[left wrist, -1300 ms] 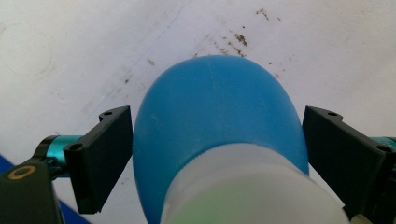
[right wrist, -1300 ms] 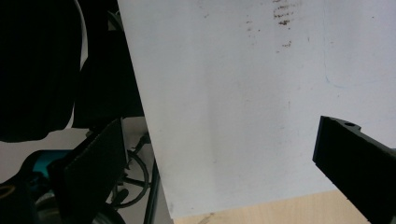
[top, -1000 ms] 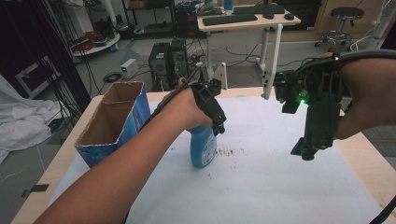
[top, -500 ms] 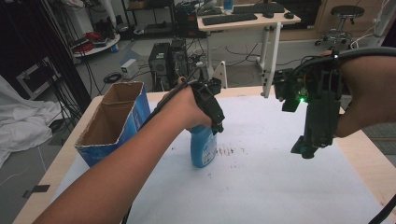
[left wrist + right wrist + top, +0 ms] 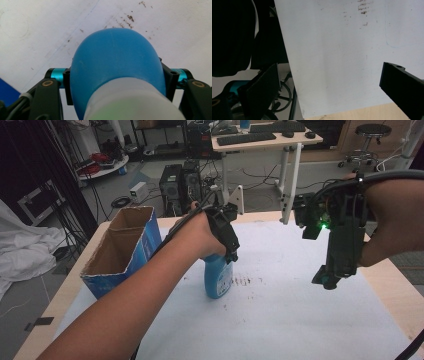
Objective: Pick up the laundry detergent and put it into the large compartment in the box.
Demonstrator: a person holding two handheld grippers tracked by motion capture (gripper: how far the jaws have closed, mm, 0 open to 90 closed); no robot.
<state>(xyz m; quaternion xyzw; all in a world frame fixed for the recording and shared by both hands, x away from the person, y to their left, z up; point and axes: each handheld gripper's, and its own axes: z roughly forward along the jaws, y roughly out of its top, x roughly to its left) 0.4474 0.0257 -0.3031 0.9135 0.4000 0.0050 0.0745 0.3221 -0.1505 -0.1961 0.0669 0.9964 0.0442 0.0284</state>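
Note:
A blue spray bottle point(image 5: 218, 280) stands upright on the white sheet point(image 5: 280, 320) near the table's middle. My left gripper point(image 5: 222, 257) comes down over its top and is shut on it. In the left gripper view the bottle's blue shoulder point(image 5: 115, 60) sits between the two jaws, with its pale neck close to the camera. My right gripper point(image 5: 326, 280) hangs above the right side of the sheet, pointing down, well apart from the bottle. In the right gripper view that gripper point(image 5: 332, 85) is open with nothing between its jaws.
An open-topped cardboard box point(image 5: 120, 250) with blue sides stands at the table's left. Brown smudges point(image 5: 245, 281) mark the sheet just right of the bottle. Bare wooden table point(image 5: 395, 295) runs along the right edge. Computer towers point(image 5: 182, 185) and a desk point(image 5: 265, 142) stand beyond the table.

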